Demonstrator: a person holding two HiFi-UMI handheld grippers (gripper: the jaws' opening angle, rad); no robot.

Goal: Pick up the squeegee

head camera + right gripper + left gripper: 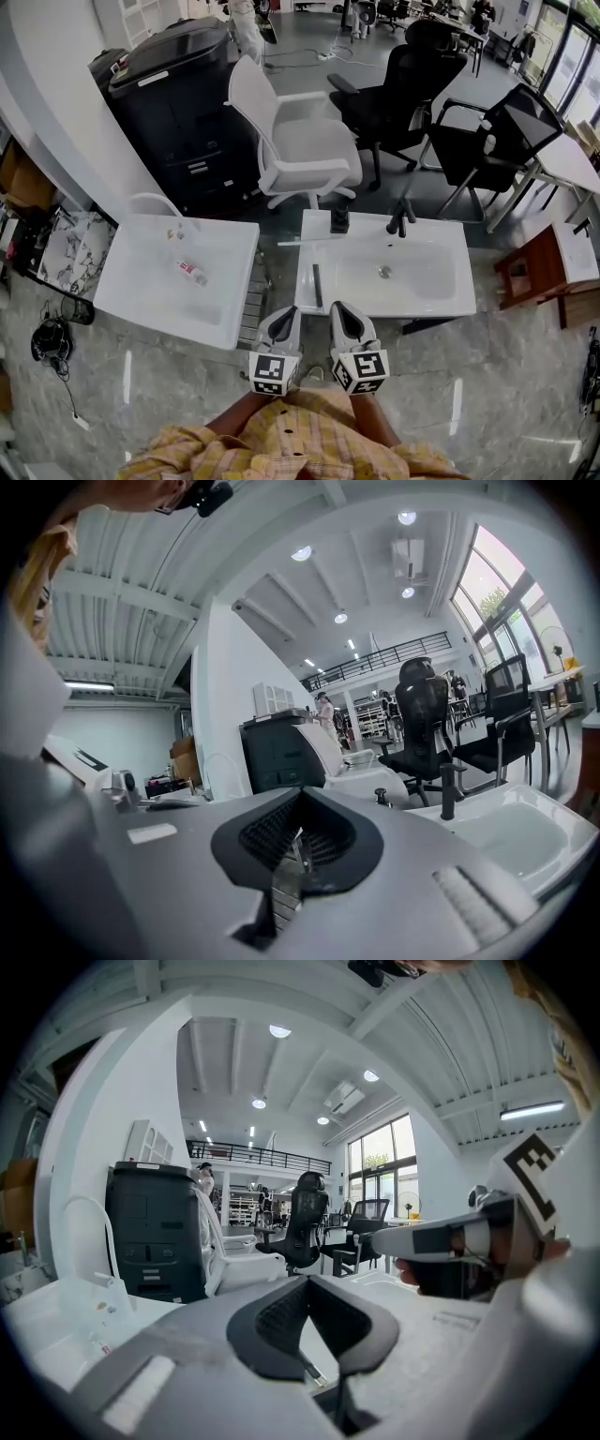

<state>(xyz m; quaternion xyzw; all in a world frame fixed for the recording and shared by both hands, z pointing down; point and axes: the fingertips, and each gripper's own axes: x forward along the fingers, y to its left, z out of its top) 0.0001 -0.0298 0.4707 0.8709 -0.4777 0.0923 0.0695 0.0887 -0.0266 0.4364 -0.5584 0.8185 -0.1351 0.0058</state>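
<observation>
Head view is showing the left gripper (284, 319) hovering at the near edge of the white sink (450, 305), its jaws pressing together with nothing between them. The squeegee (317, 286), a slim dark bar, is lying flat along the sink's left rim, just ahead of that gripper's tips and a little to their right. Further right, the right gripper (345, 314) is pointing over the same near edge, its jaws likewise sitting closed and empty, near the squeegee but not touching it.
</observation>
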